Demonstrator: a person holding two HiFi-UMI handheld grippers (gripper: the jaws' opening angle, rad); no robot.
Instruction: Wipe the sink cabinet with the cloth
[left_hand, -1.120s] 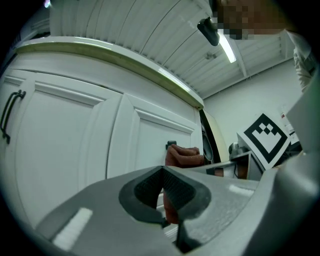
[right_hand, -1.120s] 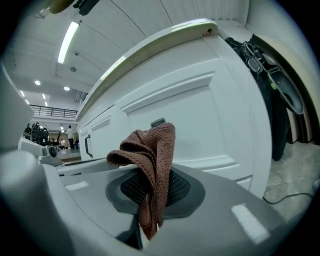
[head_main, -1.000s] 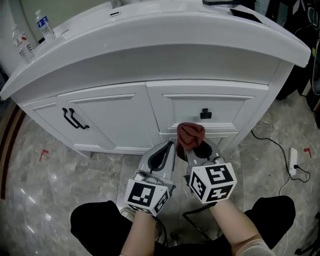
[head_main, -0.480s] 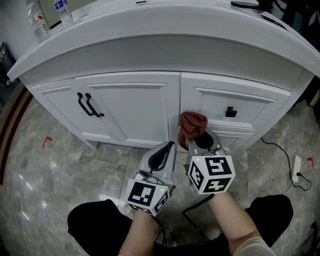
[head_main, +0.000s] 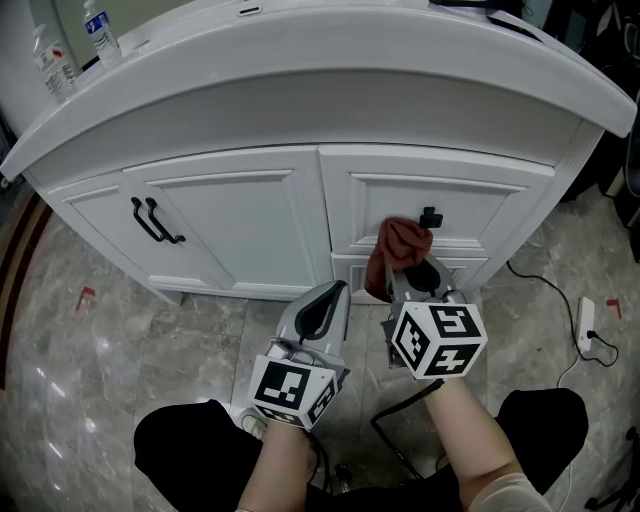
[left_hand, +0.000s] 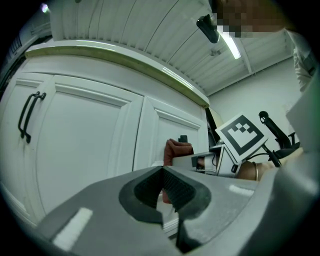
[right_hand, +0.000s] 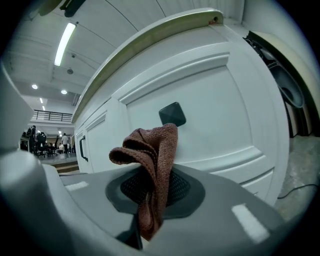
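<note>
Your right hand-held gripper (head_main: 408, 283) is clenched on the cloth (head_main: 399, 243). The cloth bunches up out of its jaws at the drawer front (head_main: 470, 200) of the sink cabinet (head_main: 240, 210), just below the black knob (head_main: 431, 217). Your left hand-held gripper (head_main: 322, 308) is pinched together on nothing, just beside the right one.

The counter edge (head_main: 330, 95) overhangs the sink cabinet (head_main: 240, 230), capping my room above. A black knob (head_main: 431, 217) juts out just up and right of the cloth (head_main: 402, 240) in my right gripper (head_main: 408, 272). My left gripper (head_main: 335, 292) crowds its left side. Further left the door panel runs flat up to two black handles (head_main: 152, 222). A cable (head_main: 540, 285) trails low at right.
</note>
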